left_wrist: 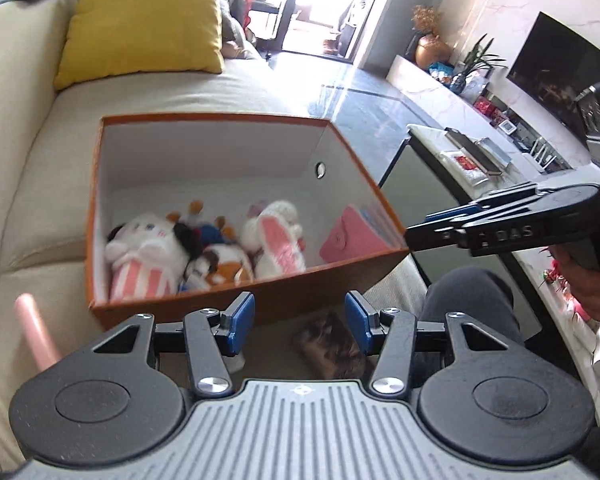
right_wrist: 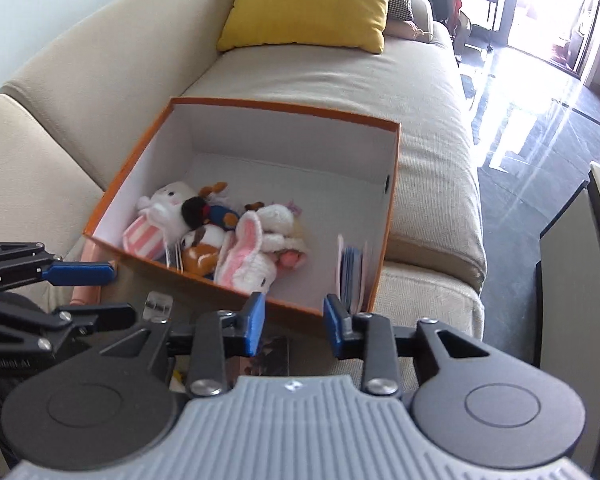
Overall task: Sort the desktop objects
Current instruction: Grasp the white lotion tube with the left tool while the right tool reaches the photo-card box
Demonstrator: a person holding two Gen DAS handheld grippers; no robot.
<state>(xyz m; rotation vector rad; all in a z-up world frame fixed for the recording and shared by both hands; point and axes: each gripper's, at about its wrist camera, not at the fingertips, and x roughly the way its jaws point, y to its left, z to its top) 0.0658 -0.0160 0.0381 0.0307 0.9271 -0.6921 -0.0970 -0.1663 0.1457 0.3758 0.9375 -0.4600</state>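
**Both tongs released over the toy box on the sofa**

We hold our left tongs (left_wrist: pixel 300 322) and right tongs (right_wrist: pixel 294 320) spread apart and empty, just short of the near wall of the orange box (right_wrist: pixel 236 286). The box sits on the sofa (right_wrist: pixel 432 184), toward its front edge, with a yellow cushion (right_wrist: pixel 312 4) well behind it against the backrest. Inside the box, plush toys (right_wrist: pixel 236 240) lie heaped along the near wall: a pink-striped white one (left_wrist: pixel 144 256), a rabbit with pink ears (left_wrist: pixel 276 240). A pink wallet (left_wrist: pixel 350 236) leans in the box's right corner.
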